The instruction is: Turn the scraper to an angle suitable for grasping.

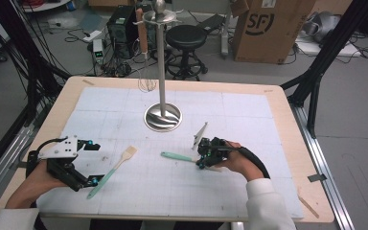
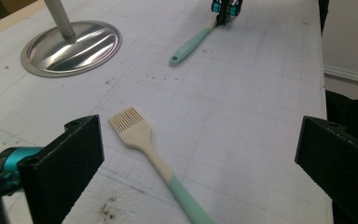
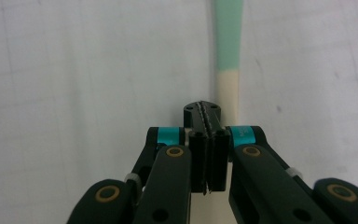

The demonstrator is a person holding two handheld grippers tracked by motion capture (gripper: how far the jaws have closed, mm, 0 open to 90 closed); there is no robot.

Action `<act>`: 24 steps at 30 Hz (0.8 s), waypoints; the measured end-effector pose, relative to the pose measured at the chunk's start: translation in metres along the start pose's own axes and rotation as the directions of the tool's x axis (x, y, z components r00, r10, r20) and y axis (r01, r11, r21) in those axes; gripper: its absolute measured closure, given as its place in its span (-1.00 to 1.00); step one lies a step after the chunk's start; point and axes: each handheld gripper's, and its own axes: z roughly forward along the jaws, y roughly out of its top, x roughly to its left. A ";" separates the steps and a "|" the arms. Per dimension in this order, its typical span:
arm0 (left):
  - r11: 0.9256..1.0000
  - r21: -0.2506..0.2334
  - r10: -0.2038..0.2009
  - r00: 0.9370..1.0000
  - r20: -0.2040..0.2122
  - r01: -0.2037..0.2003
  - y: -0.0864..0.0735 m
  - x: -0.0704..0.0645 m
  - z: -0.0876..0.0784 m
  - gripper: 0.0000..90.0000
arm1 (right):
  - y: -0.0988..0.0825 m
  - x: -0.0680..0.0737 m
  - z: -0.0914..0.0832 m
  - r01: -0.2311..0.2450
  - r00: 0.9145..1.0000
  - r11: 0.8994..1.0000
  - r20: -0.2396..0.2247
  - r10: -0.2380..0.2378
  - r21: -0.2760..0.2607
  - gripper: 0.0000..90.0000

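Observation:
A silicone brush (image 1: 115, 167) with cream bristles and a teal handle lies on the white mat, between the jaws of my left gripper (image 1: 93, 163). That gripper is open, and in its own view the brush (image 2: 140, 135) lies between the wide-apart jaws of the left gripper (image 2: 198, 135), untouched. A second teal-handled utensil (image 1: 176, 156) lies at centre right. My right gripper (image 1: 202, 160) sits over its cream end, jaws shut. From the right gripper (image 3: 203, 109) I see the utensil's shaft (image 3: 228, 37) run out from beneath the pressed-together jaws. Whether they pinch it I cannot tell.
A metal stand with a round base (image 1: 163, 117) rises mid-table, a whisk (image 1: 146, 81) hanging from its top; its base (image 2: 72, 46) is far left of the left gripper. Behind the table are a stool (image 1: 187, 38), a cardboard box (image 1: 268, 28) and black frame posts.

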 end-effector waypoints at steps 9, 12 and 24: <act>1.000 0.008 0.000 1.000 0.000 0.000 -0.001 0.000 0.001 -0.96 | -0.038 -0.013 -0.016 -0.088 0.995 0.996 0.035 0.088 0.011 0.99; 1.000 0.011 -0.002 1.000 0.000 0.002 -0.001 0.000 0.002 -0.96 | -0.047 -0.015 -0.020 -0.104 0.994 0.995 0.044 0.103 0.012 0.99; 1.000 0.009 -0.001 1.000 0.000 0.001 -0.001 0.000 0.001 -0.96 | -0.048 -0.011 -0.040 -0.087 0.994 0.996 0.066 0.089 -0.031 0.82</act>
